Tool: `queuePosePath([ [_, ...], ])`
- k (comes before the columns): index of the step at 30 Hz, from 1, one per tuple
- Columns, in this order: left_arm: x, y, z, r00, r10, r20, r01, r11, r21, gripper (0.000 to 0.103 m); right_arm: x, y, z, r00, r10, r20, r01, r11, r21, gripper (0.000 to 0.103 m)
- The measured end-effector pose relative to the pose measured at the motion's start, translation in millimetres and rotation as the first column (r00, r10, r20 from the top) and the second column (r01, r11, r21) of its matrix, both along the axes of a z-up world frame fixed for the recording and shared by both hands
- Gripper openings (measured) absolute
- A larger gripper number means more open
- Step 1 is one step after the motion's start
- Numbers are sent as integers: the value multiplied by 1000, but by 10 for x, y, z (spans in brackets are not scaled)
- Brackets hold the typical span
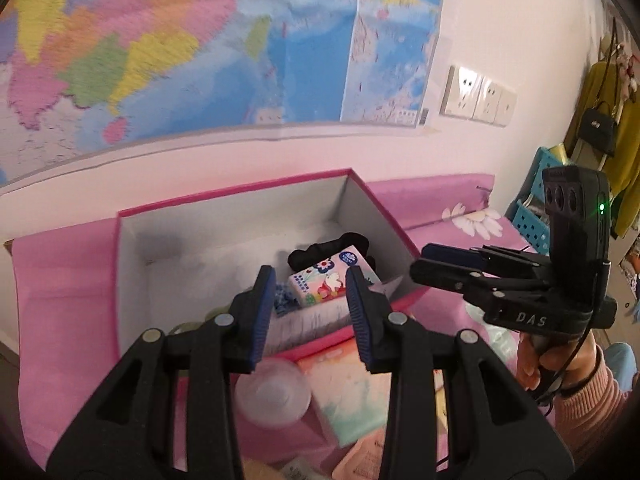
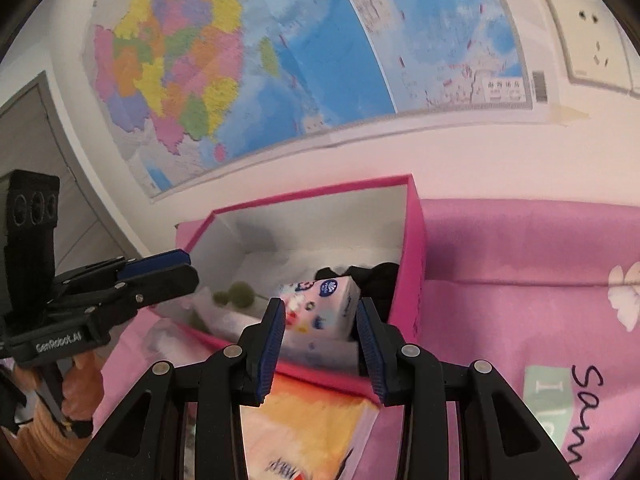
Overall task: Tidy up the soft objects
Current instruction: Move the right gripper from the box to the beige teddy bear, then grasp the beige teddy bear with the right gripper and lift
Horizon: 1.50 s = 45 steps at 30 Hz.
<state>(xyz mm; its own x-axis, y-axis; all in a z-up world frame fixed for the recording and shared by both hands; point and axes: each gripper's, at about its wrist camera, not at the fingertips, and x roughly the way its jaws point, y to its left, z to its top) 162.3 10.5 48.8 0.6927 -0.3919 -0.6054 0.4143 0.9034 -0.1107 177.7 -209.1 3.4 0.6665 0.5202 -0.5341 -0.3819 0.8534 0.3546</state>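
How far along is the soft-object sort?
Partly done. The pink box already holds a tissue pack, black fabric and a blue item. Both the left gripper and right gripper are open and empty. Left outside, in front of the box: a colourful pack and a clear round container.

Glossy printed tissue pack, matt cardboard box, pink cloth

Both wrist cams sit close above the open pink cardboard box with white inside, looking forward and slightly down toward the colourful wall map. Left cam views from the left, right from the right; each catches the other gripper.
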Motion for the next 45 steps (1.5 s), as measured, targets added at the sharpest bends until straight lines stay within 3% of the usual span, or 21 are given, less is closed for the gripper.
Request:
queuePosePath([
  [10,-471,503,6,999,36,13,-35,997,-73,38,-539,169,134,992,124,34,-125,992,30,38],
  [22,-865,1009,-568,985,116,-127,-128,988,-90,38,-954,697,-136,943,329,-57,-327,944,35,39],
  [26,-985,1151,-792,974,142,-176,-159,983,-87,38,-993,991,-281,915,390,-103,-390,921,20,49],
  [29,-1061,1233,-983,962,157,-225,-182,979,-93,39,-968,1237,-379,896,424,-129,-427,904,4,49],
  [37,-1268,1404,-1167,949,169,-265,-206,971,-120,57,-761,1630,-619,888,419,-190,-428,904,-9,49],
  [45,-1286,1416,-1354,935,145,-324,-185,978,-95,59,-759,1805,-670,893,406,-197,-426,902,-70,49],
])
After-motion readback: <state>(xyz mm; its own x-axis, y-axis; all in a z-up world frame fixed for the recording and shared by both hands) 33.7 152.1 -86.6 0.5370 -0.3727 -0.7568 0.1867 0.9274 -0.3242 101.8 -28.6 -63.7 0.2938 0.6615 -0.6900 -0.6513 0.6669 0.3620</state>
